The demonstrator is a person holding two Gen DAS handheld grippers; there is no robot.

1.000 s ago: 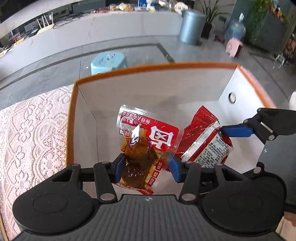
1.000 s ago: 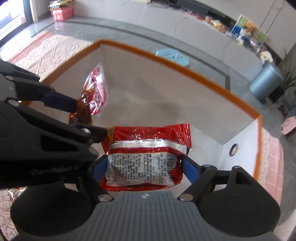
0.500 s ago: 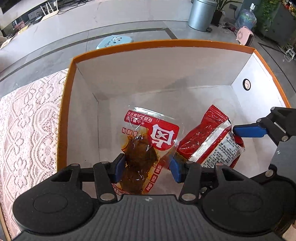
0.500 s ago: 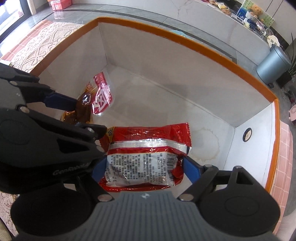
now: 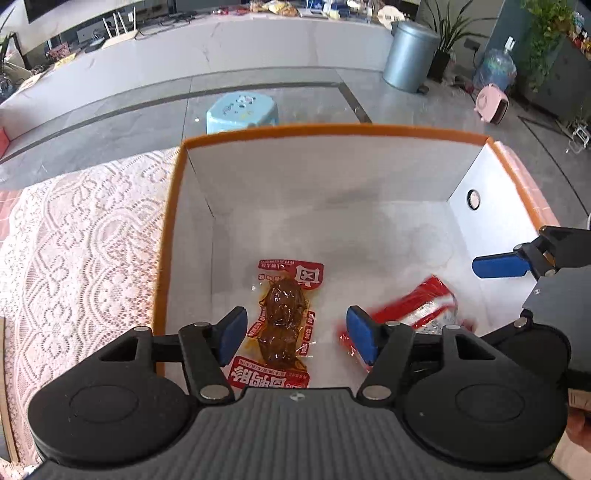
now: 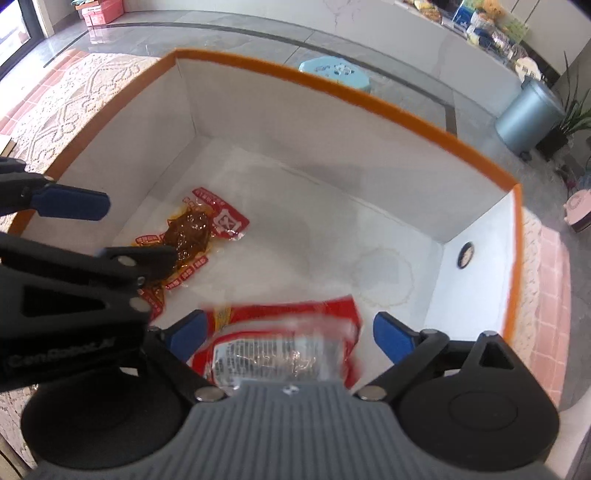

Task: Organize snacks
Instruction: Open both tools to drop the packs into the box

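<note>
- Landmark: the orange-rimmed box [image 5: 173,236], white inside, sitting on a lace cloth [image 5: 81,236].
- My left gripper [image 5: 295,334] hangs over the near-left part of the box. Jaws are opening, pads clear of everything; nothing clamped.
- Brown snack pouch [image 5: 284,317], clear film with red print, lies flat on the box floor, near-left, just off the left wall. It shows between my left pads but below them, not touched.
- My right gripper [image 6: 290,338] hangs over the near-right part of the box. Jaws opening, already wide, pads clear on both sides.
- Red snack pack [image 6: 284,343] with the silver label is under the right gripper, near-right in the box. It's motion-blurred in both views, so I read it as dropping or just settling; can't tell whether it's flat on the floor yet.
- The 2 packs are apart in the box, not overlapping as far as I can see.
- Progress, my call: 2 snacks are in the box, both releases essentially done. Rest of the box floor is bare except a faint ring stain toward the right wall.
- What's left: I can't see any more loose snacks on the cloth beside the box from either wrist view, so I can't say how many remain. Snacks on the far counter [image 6: 480,22] are too small to judge as part of this.
- Next need, as I judge it: lift both grippers clear of the box walls without snagging the rim.
</note>
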